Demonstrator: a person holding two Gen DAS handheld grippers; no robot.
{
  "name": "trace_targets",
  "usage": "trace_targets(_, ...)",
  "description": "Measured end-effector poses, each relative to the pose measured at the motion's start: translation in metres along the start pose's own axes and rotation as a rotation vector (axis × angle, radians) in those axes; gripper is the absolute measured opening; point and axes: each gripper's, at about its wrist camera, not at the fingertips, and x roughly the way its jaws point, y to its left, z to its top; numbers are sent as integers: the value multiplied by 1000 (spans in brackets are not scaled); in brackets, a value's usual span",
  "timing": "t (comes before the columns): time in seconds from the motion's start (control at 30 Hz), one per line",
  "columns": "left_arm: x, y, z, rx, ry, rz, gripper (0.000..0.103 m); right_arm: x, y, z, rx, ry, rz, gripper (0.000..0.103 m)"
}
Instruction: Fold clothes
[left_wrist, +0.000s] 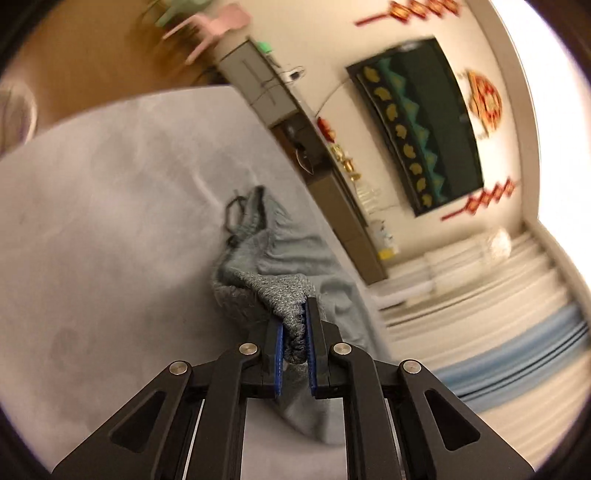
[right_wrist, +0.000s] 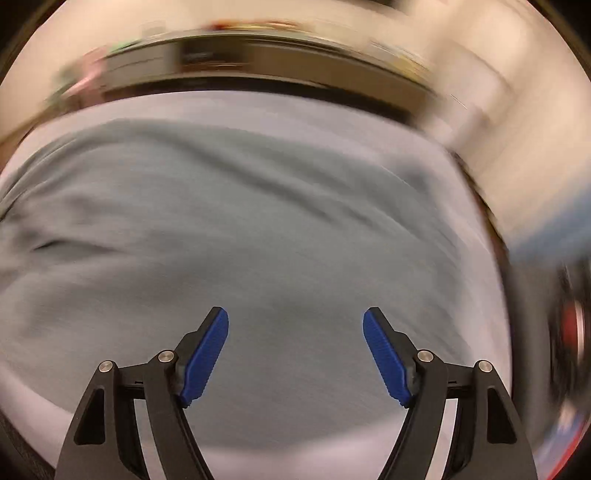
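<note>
Left gripper (left_wrist: 295, 332) pinches a bunched hem of the grey-green garment (left_wrist: 280, 251), its blue pads nearly together. From there the garment trails away across the grey sheet (left_wrist: 110, 221), lengthwise ahead. Right gripper (right_wrist: 295, 350) hangs wide apart, empty, just above the spread, blurred cloth.

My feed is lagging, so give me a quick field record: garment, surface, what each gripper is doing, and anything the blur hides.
garment: grey-green garment, bunched in left view, spread wide in right view
surface: pale grey cloth
left gripper: shut on a folded edge of the garment, lifting it
right gripper: open, nothing between its pads, above the garment
background: TV on the wall
unclear: right view is motion-blurred; fold lines cannot be read
</note>
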Motion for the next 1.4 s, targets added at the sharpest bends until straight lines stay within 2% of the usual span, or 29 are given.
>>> trace_targets(0.07, 15, -10, -4, 34, 38, 37, 9, 4, -43, -25, 120, 25, 2, 77)
trace_targets(0.13, 20, -16, -8, 72, 49, 71, 9, 16, -52, -39, 138, 69, 39, 77)
trace_targets(0.2, 29, -18, -9, 93, 52, 105, 9, 27, -46, -42, 112, 102, 69, 77)
trace_targets(0.33, 26, -21, -11, 103, 37, 150, 9, 53, -22, -38, -2, 164, -14, 74)
trace_targets(0.37, 27, -23, -8, 100, 39, 153, 9, 52, -20, -38, -22, 163, 0, 59)
trace_targets(0.4, 27, -26, -3, 89, 38, 150, 9, 51, -17, -37, -34, 165, 32, 29)
trace_targets(0.43, 23, -28, 4, 65, 33, 138, 9, 50, -11, -37, -67, 170, 39, 5)
trace_targets(0.5, 14, -36, 17, 50, 48, 134, 9, 47, -4, -40, -143, 180, 22, 4)
trace_targets(0.6, -10, -59, 24, 146, 117, 205, 9, 32, -14, -48, -186, 189, 11, 4)
trace_targets(0.67, -16, -67, 7, 270, 257, 299, 9, 22, -26, -65, -252, 232, -40, 3)
trace_targets(0.73, -11, -62, -20, 379, 431, 403, 10, 26, -39, -93, -345, 333, -113, 2)
trace_targets(0.8, -5, -56, -44, 504, 545, 509, 12, 31, -45, -113, -386, 397, -105, 2)
trace_targets(0.83, -5, -55, -51, 566, 575, 553, 14, 31, -47, -118, -382, 406, -109, 5)
trace_targets(0.9, -10, -59, -53, 642, 565, 606, 20, 18, -51, -114, -335, 362, -120, 8)
trace_targets(0.97, -22, -74, -44, 720, 512, 633, 23, -8, -47, -102, -271, 272, -102, 19)
trace_targets(1.0, -27, -82, -38, 753, 477, 656, 23, -20, -36, -93, -267, 225, -92, 32)
trace_targets(1.03, -30, -92, -31, 792, 443, 690, 23, -32, -23, -82, -270, 177, -81, 40)
trace_targets(1.17, -29, -130, -8, 966, 334, 832, 24, -64, 42, -57, -328, 51, 42, 49)
trace_targets(1.2, -23, -140, -5, 985, 306, 826, 24, -68, 60, -53, -334, 30, 83, 53)
trace_targets(1.27, -6, -162, -4, 986, 272, 738, 27, -72, 117, -50, -355, 2, 221, 53)
trace_targets(1.33, 38, -181, -24, 988, 312, 604, 39, -70, 167, -55, -382, 7, 359, 55)
trace_targets(1.37, 67, -187, -38, 1000, 341, 564, 46, -64, 190, -60, -395, 15, 397, 55)
trace_targets(1.4, 100, -190, -53, 1028, 376, 561, 46, -57, 212, -66, -407, 25, 420, 55)
